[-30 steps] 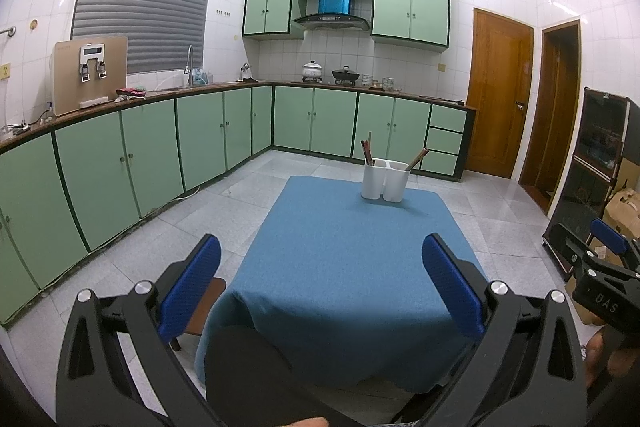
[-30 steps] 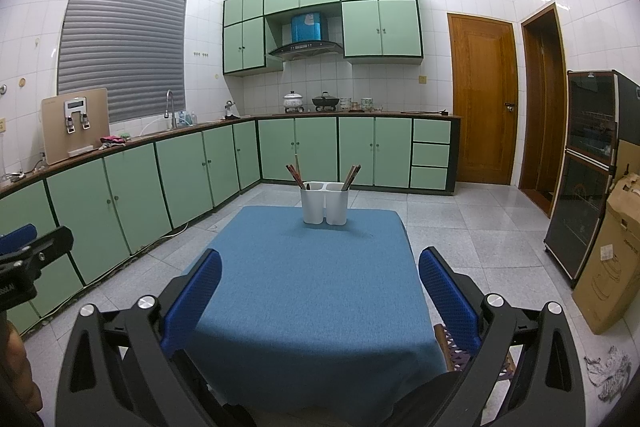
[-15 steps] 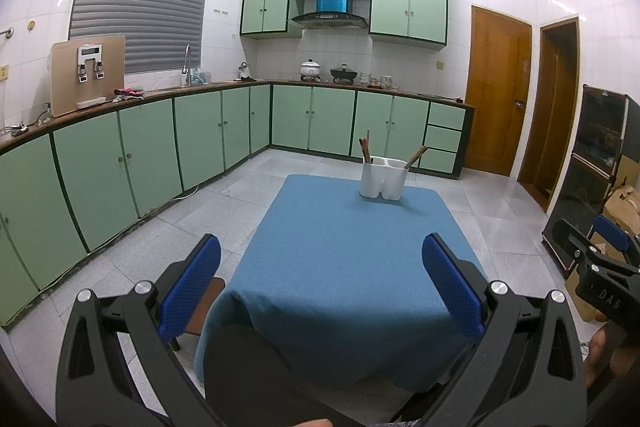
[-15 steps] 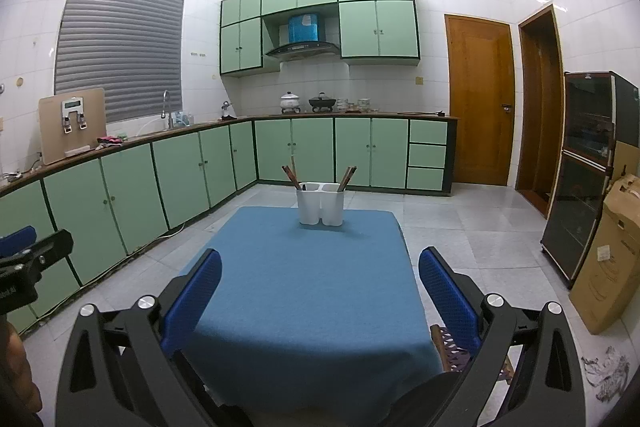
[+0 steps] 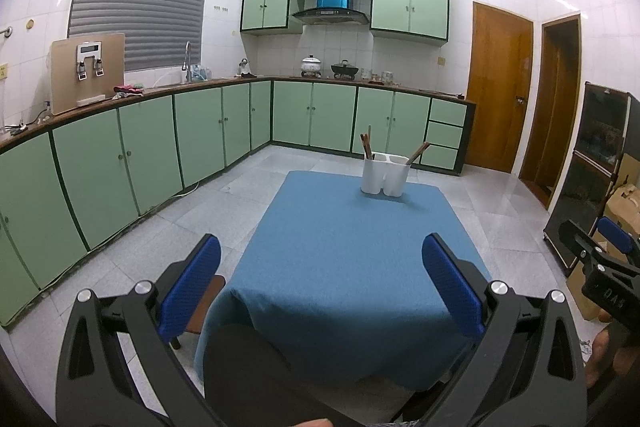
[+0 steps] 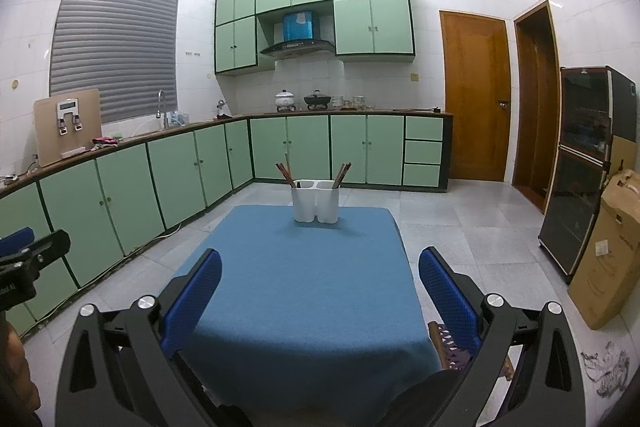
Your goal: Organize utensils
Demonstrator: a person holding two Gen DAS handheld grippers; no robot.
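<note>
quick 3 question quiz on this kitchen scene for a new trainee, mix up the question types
1. True or false: the left gripper and the right gripper are both open and hold nothing.
2. Multiple choice: where does the white two-compartment plastic utensil holder stand on the table with the blue cloth? A) near edge, between the fingers B) far end C) on the tiled floor
3. Fill in: brown wooden chopsticks stand in ___ compartments of the holder.

Key: 1 true; 2 B; 3 both
</note>
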